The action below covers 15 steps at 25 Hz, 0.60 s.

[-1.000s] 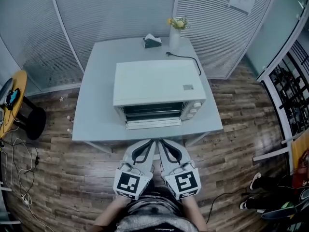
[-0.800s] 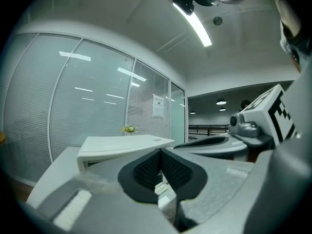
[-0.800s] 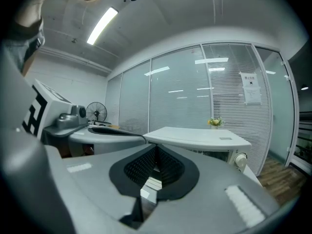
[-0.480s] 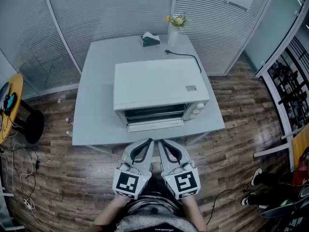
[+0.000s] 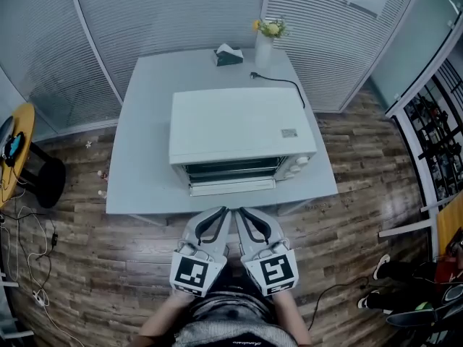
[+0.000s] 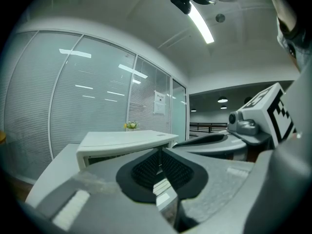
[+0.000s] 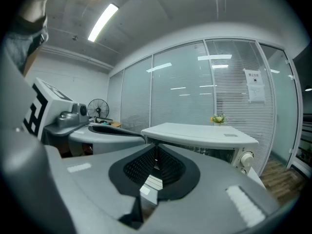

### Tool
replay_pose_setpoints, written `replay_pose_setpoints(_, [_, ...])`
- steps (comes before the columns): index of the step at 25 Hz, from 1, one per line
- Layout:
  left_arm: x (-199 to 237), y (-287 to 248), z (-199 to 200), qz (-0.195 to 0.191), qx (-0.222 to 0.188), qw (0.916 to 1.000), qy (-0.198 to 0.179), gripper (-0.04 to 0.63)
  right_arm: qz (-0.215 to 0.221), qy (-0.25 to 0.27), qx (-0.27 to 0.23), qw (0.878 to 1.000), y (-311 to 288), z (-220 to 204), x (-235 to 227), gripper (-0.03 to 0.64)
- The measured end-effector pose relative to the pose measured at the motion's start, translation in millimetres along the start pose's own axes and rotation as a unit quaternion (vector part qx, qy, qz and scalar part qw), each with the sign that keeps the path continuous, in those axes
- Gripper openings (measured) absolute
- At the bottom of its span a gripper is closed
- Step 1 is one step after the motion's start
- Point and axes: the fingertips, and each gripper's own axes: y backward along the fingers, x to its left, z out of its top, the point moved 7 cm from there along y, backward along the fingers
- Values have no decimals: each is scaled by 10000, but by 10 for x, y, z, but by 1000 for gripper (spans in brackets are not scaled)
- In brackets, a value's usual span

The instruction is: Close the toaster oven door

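Toaster oven door (image 5: 231, 186) hangs open, facing both tongs. Left tongs (image 5: 223, 212) and right tongs (image 5: 241, 212) sit side by side near the table's (image 5: 141, 157) front edge. Each pair is almost together, has just been easing apart, and holds nothing. The toaster oven (image 5: 242, 121) stands mid-table.

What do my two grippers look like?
The left gripper and right gripper are light grey moulded shells tapering to curved jaws with dark cut-outs. Each carries a white cube with black square markers at its rear. The pads are black and ribbed. Both pairs of jaws have just been opening a little, nothing between them.
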Motion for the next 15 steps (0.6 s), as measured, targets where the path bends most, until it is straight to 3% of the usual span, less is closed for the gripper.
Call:
replay_pose_setpoints(8, [-6,-52,-284,-142,376,9984,-408,20,30,66,274,9996,-82,-308,-43,28])
replay_pose_setpoints(15, [-7,-62,-580,-289,815,9952,-468,47,62,199,778,9968,-126,-604,-28,62])
